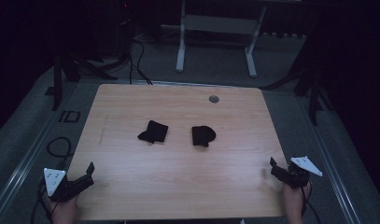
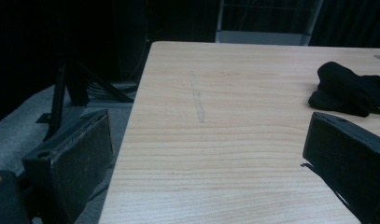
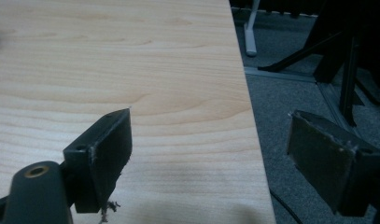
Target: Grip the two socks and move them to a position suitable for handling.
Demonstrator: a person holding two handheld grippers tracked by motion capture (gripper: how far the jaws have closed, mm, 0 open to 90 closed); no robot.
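Note:
Two small black cloth pieces lie near the middle of the wooden table point(image 1: 131, 186): the left cloth point(image 1: 153, 132) and the right cloth point(image 1: 202, 136), a hand's width apart. In the left gripper view the left cloth point(image 2: 348, 89) sits far right, beyond the jaws. My left gripper point(image 1: 85, 176) hovers at the table's near left corner, jaws wide apart and empty point(image 2: 206, 154). My right gripper point(image 1: 277, 169) sits at the near right edge, also open with nothing between its jaws point(image 3: 211, 154), straddling the table's right edge.
A round grey grommet point(image 1: 214, 99) is set in the table near the far edge. A white desk frame point(image 1: 215, 28) stands on the grey floor behind. Dark stand legs point(image 1: 313, 88) and cables point(image 1: 59, 147) flank the table.

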